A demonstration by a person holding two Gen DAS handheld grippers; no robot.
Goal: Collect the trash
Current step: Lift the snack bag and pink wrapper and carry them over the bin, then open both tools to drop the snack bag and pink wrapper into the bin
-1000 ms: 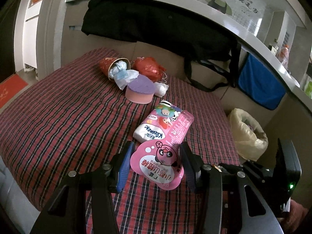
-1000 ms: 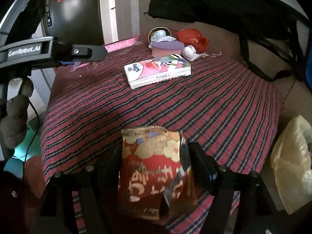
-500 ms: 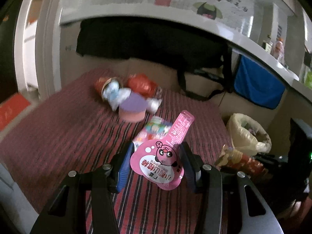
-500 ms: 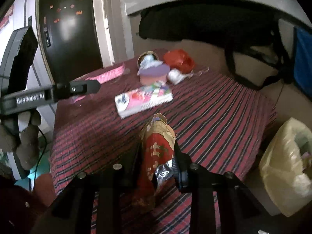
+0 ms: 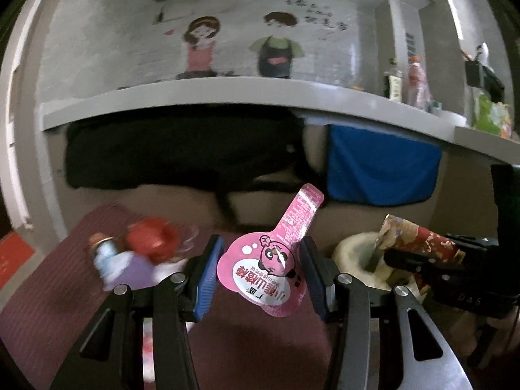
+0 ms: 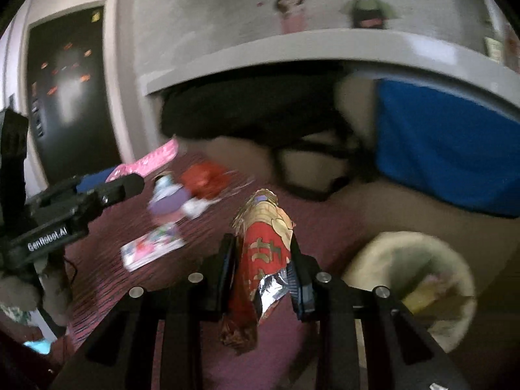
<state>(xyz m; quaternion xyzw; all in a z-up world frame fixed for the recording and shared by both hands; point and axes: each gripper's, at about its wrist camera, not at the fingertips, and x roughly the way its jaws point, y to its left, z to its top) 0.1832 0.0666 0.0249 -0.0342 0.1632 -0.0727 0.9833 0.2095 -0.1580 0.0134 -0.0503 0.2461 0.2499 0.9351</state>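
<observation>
My left gripper (image 5: 260,269) is shut on a pink snack wrapper (image 5: 269,260) with a panda print, held above the red plaid table (image 5: 48,286). My right gripper (image 6: 263,260) is shut on a crumpled red and gold foil snack bag (image 6: 263,253), lifted off the table. That bag also shows in the left wrist view (image 5: 419,237), above a pale yellow trash bag (image 5: 360,260). The trash bag (image 6: 412,273) sits low at the right in the right wrist view. More trash lies on the table: a red bag (image 6: 204,178), a purple tub (image 6: 165,204) and a tissue pack (image 6: 152,247).
A black bag (image 5: 182,149) and a blue cloth (image 5: 380,169) hang under a grey shelf (image 5: 227,94) behind the table. The left gripper's body (image 6: 65,214) reaches in from the left of the right wrist view. A dark door (image 6: 61,87) stands far left.
Both grippers have lifted and tilted up with their wrappers. The right gripper has carried the foil bag toward the trash bag, which now sits closer.
</observation>
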